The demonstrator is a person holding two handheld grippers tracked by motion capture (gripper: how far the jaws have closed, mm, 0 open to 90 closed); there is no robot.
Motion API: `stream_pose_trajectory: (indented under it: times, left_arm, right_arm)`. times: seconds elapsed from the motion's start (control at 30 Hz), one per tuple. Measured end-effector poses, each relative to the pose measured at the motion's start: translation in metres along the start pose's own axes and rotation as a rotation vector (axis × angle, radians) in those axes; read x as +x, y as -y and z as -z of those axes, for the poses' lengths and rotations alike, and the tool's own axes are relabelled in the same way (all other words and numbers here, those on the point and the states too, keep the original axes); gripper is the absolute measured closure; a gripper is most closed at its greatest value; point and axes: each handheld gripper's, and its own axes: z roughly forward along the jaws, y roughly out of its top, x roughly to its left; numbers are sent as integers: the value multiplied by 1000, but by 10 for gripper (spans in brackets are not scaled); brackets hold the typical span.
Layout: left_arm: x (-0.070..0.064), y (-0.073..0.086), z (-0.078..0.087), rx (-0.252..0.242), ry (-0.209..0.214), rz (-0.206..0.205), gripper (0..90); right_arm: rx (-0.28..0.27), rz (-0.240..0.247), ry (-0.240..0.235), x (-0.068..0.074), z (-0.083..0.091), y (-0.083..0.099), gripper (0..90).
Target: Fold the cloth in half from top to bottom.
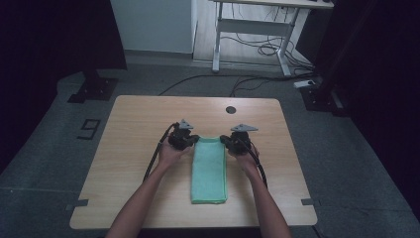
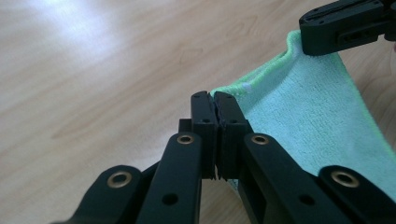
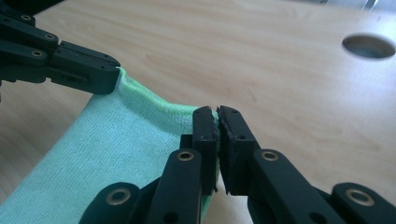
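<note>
- High view: my forearms reach in from the near edge; my left gripper (image 1: 190, 140) and right gripper (image 1: 228, 141) flank the far end of the green towel (image 1: 209, 171).
- Left gripper view: jaws clamped on the towel's far left corner.
- Right gripper view: jaws pinched on the far right corner; edge sags between.
- Towel: folded strip, mid-table (image 1: 133, 124).
- Cable hole (image 1: 231, 109): beyond, apart.
</note>
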Motion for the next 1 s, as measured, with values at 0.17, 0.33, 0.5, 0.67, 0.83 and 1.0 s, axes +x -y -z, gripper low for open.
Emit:
stream_pose_trajectory:
  times: [0.17, 0.33, 0.5, 0.67, 0.83, 1.0]
  left_arm:
    - [-4, -6, 9, -26, -3, -25, 878]
    - [-12, -6, 18, -52, -2, -40, 877]
    - [-19, -1, 26, -73, 1, -68, 876]
    - [-21, 5, 30, -81, 13, -90, 873]
    - [-26, 10, 32, -88, 26, -111, 871]
    - [-31, 14, 35, -89, 36, -131, 869]
  right_arm:
    - [-23, 8, -2, 0, 7, -4, 850]
    - [-52, 35, -19, 4, 18, -5, 849]
    - [-59, 58, -23, 8, 27, -4, 849]
    - [-64, 82, -35, 13, 30, 1, 848]
    - [-72, 80, -50, 12, 33, 11, 846]
    - [-74, 83, -64, 13, 38, 19, 844]
